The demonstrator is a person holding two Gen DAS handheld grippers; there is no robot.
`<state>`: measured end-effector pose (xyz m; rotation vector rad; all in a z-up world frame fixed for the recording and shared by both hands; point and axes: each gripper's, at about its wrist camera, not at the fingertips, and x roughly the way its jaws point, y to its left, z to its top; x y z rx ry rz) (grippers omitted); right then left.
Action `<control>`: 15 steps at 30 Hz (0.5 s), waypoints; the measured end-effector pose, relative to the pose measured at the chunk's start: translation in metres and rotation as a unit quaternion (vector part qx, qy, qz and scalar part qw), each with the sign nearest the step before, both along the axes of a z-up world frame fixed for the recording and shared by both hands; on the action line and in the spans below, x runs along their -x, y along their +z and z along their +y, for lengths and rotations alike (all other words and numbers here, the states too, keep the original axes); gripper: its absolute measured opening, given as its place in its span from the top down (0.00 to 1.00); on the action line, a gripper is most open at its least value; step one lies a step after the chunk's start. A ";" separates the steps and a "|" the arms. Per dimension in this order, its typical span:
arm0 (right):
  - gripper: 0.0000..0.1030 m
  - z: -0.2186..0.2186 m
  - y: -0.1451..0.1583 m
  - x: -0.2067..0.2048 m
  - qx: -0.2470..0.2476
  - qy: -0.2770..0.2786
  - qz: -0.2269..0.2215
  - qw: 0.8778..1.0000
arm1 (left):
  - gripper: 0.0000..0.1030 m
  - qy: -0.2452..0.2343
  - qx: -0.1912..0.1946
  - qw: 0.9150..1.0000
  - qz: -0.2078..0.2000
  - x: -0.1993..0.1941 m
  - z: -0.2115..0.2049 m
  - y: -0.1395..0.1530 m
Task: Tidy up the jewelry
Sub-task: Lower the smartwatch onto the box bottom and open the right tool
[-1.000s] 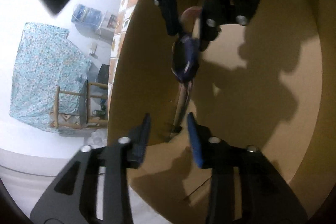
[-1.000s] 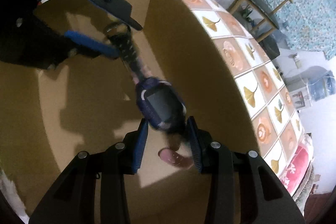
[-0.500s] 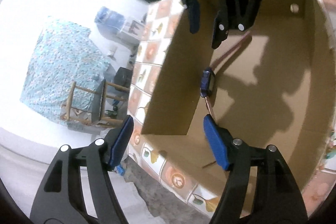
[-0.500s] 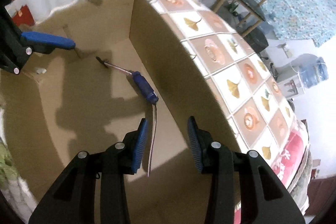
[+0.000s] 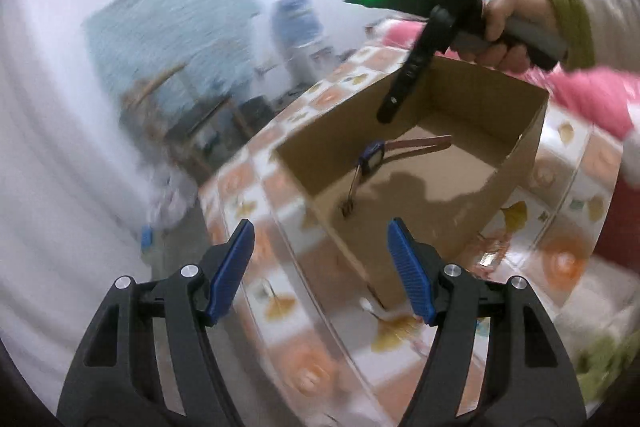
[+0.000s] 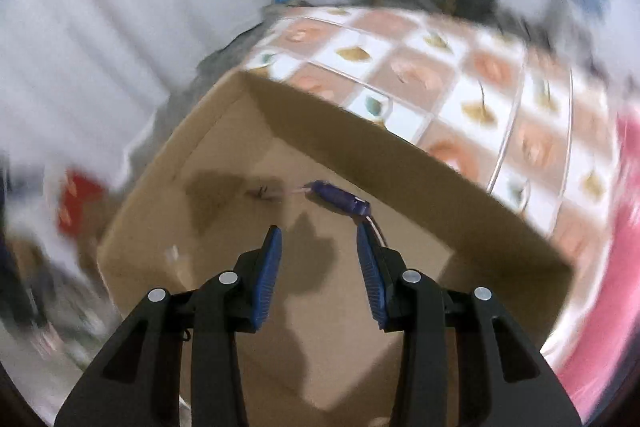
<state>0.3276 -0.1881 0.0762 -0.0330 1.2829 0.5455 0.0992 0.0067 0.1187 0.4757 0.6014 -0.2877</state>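
My left jaws (image 5: 320,271) stand wide apart and empty outside the cardboard box (image 5: 516,167), having opened further within the past second as they let go of the strap. My right jaws (image 6: 318,261) sit partly apart with nothing between the pads, poised over the box's open top. The watch (image 5: 370,157), which both sets of jaws carried a second ago, now lies on the box floor close to the wall at 10 o'clock in the left view, its pinkish strap trailing toward 3 o'clock. That piece looks put away, so I judge this step finished. The box stands on a tile-patterned bench (image 5: 280,299). My right hand (image 5: 506,27) grips its handle at 1 o'clock. Motion blur smears the room behind; a small pale object near the box's near corner is unidentifiable, and no other jewelry can be made out.
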 end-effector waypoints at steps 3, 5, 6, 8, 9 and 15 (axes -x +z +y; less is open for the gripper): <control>0.63 0.009 -0.014 -0.017 0.008 -0.037 0.009 0.999 | 0.36 0.049 0.060 0.997 0.002 0.029 0.015 -0.016; 0.77 0.020 -0.022 -0.025 0.022 -0.043 0.006 0.999 | 0.36 0.068 0.109 0.992 0.018 0.042 0.025 -0.029; 0.77 0.023 -0.024 -0.028 0.024 -0.047 0.008 0.999 | 0.36 0.076 0.124 0.989 0.025 0.047 0.029 -0.034; 0.84 0.030 -0.032 -0.034 0.044 -0.053 0.006 0.998 | 0.36 0.093 0.139 0.985 0.037 0.054 0.034 -0.045; 0.85 0.032 -0.036 -0.038 0.052 -0.056 0.007 0.997 | 0.36 0.098 0.144 0.984 0.041 0.057 0.034 -0.048; 0.87 0.037 -0.053 -0.039 0.064 -0.049 0.027 0.996 | 0.36 0.092 0.152 0.982 0.056 0.076 0.033 -0.062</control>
